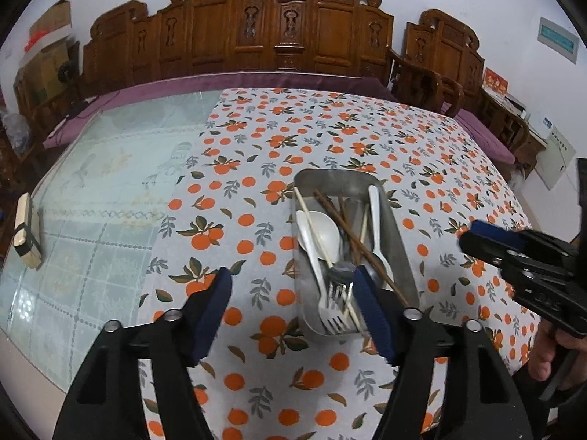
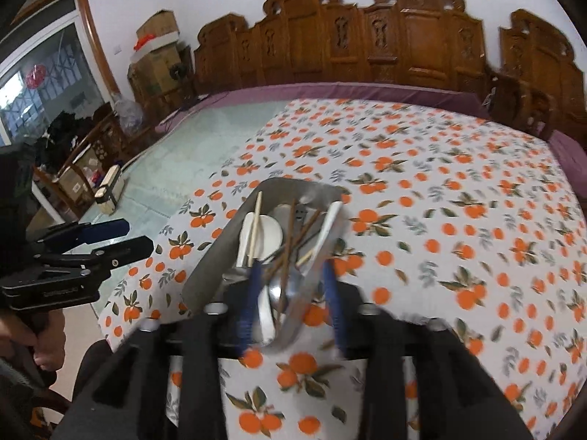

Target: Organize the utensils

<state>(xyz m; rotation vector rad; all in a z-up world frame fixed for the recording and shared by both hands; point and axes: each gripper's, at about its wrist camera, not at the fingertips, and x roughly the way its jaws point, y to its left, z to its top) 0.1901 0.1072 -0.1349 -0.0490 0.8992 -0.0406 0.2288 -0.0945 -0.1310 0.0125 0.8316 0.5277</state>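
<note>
A metal tray (image 1: 398,242) (image 2: 212,260) lies on the orange-print cloth. In it are a white spoon (image 1: 324,234) (image 2: 269,236), a fork (image 1: 332,315), dark brown chopsticks (image 1: 352,231) (image 2: 290,242), pale chopsticks (image 1: 312,220) (image 2: 255,220) and a second white utensil (image 1: 376,220). My left gripper (image 1: 293,278) (image 2: 124,234) hangs open above the tray's near end, its pads touching nothing. My right gripper (image 2: 291,269) (image 1: 473,236) is also open over the near end, its view blurred, with the utensils below the blue pads and none gripped.
The orange-print cloth (image 1: 367,139) covers the right part of a glass-topped table (image 1: 110,168). A pale block with a black band (image 1: 26,231) (image 2: 110,187) lies at the table's left edge. A carved wooden bench (image 1: 256,29) lines the far side. A person's hand (image 1: 543,359) holds the right gripper.
</note>
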